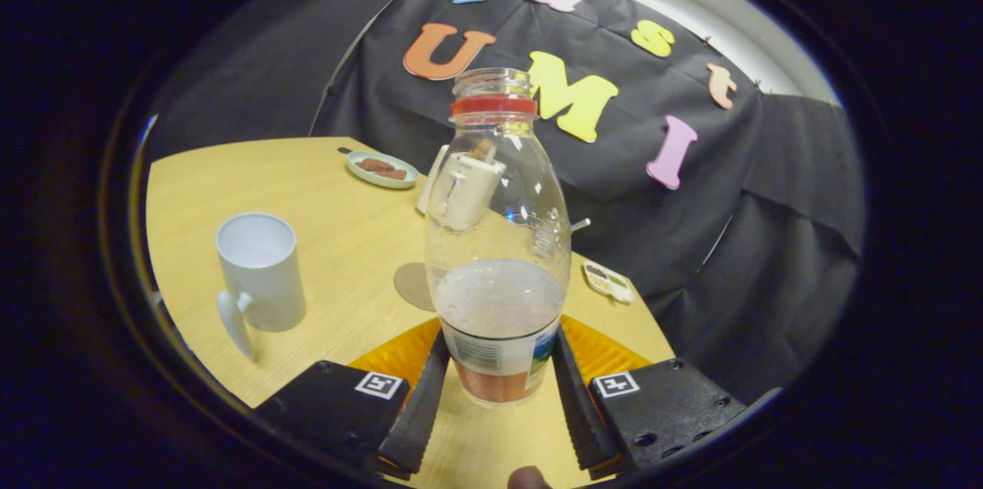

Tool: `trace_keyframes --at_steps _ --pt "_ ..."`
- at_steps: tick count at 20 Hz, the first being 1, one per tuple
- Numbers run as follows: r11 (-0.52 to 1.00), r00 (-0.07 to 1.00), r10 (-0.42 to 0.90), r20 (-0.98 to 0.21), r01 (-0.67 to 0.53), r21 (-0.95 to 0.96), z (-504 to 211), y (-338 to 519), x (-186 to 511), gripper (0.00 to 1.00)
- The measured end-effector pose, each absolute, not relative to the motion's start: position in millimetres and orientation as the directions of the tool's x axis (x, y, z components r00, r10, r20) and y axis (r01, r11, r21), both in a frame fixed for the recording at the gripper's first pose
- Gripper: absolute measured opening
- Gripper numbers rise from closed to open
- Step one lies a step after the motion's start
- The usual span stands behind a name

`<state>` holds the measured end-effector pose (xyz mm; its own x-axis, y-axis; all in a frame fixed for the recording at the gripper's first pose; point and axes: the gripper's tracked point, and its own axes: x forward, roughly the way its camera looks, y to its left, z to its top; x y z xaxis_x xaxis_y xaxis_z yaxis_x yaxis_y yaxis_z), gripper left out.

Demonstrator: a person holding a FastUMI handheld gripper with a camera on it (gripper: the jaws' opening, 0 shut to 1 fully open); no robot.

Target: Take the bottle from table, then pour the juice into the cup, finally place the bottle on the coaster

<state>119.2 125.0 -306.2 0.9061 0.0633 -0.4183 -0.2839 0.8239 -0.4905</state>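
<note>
A clear bottle [498,243] with a red neck ring and no cap stands upright between my fingers. Pale cloudy juice fills its lower third, above a label. My gripper [499,374] is shut on the bottle, with one finger pressing each side at the label. I cannot tell whether its base rests on the wooden table [338,228] or hangs just above it. A white cup [257,270] stands to the left, beyond the left finger, its handle turned toward me. A round brown coaster [413,285] lies flat just behind the bottle, partly hidden by it.
A small plate [382,169] with brown pieces sits at the table's far side. A white object [463,189] stands behind the bottle, seen through it. A small white dish [608,280] lies near the table's right edge, where the table ends at the black cloth.
</note>
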Motion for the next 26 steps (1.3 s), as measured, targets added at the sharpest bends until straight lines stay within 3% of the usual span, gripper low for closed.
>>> trace_keyframes --at_steps 6,11,16,26 --pt "0.558 0.926 -0.016 -0.377 -0.305 -0.772 -311 130 135 0.76" --pt "0.333 0.955 -0.001 -0.297 -0.28 -0.901 -308 146 135 0.76" --pt "0.143 0.972 0.033 -0.233 -0.235 -0.962 -306 157 131 0.76" --pt "-0.09 0.982 0.053 -0.18 -0.175 -0.98 -290 161 126 0.76"
